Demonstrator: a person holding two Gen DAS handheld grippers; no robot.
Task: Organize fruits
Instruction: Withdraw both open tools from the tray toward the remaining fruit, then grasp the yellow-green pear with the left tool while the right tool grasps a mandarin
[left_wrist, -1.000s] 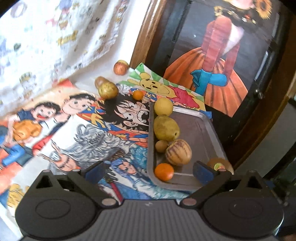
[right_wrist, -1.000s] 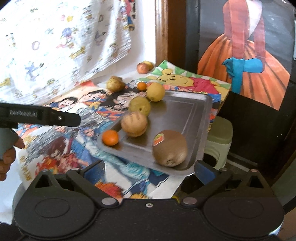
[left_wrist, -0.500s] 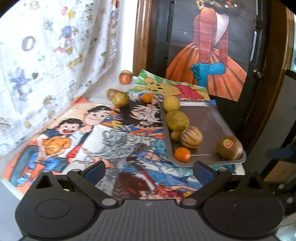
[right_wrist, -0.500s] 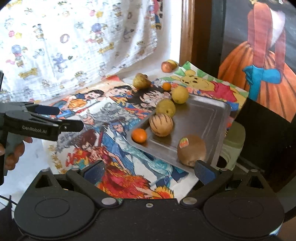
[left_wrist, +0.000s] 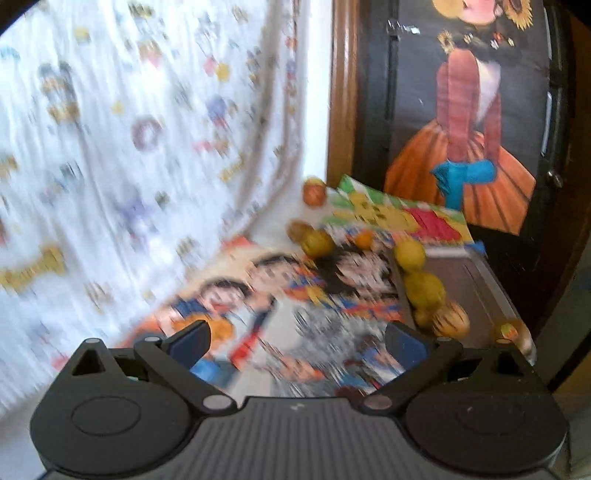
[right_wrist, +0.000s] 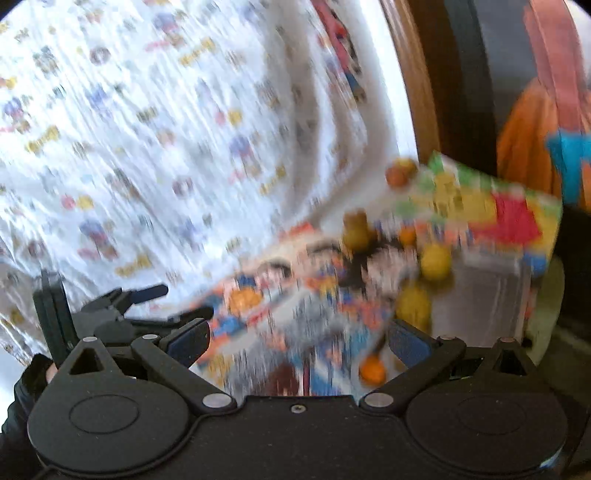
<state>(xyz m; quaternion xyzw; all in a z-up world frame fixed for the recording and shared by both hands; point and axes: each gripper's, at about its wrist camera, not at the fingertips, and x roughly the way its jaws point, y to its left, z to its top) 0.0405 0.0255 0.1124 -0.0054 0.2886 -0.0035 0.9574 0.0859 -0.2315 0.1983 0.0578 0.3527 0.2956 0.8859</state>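
- Left wrist view, heavily blurred. The left gripper (left_wrist: 297, 341) sits at the bottom of the picture, its two blue-padded fingers spread wide with nothing between them. It hangs above the cartoon-printed table cover (left_wrist: 280, 295), well back from the fruit, so it looks to be between moves, not reaching.
- At the right edge lies a metal tray (left_wrist: 476, 280). Fruit lines its left side: a yellow fruit (left_wrist: 409, 254) at the far corner, a yellow-green fruit (left_wrist: 424, 290) next, then a striped round fruit (left_wrist: 451, 324). A kiwi with a sticker (left_wrist: 515, 332) sits at the tray's near right edge. Lining them along one wall probably keeps room for more.
- Fruit not yet on the tray lies farther back on the cover: a small orange (left_wrist: 364, 239), a yellow-green fruit (left_wrist: 317, 242) with a brown one just behind it, and a reddish fruit (left_wrist: 314, 192) by the wooden frame. These seem to be what is left to gather.
- Right wrist view, blurred more. The right gripper (right_wrist: 299, 341) is also spread wide and holds nothing. The other gripper's black body appears at the left, a gloved hand (right_wrist: 35, 373) below it.
- A small orange fruit (right_wrist: 372, 372) shows just by the right finger, seemingly on the tray's near corner. The tray's grey bed and its yellow fruits are smeared at the right. The printed curtain (right_wrist: 166, 147) fills the rest.
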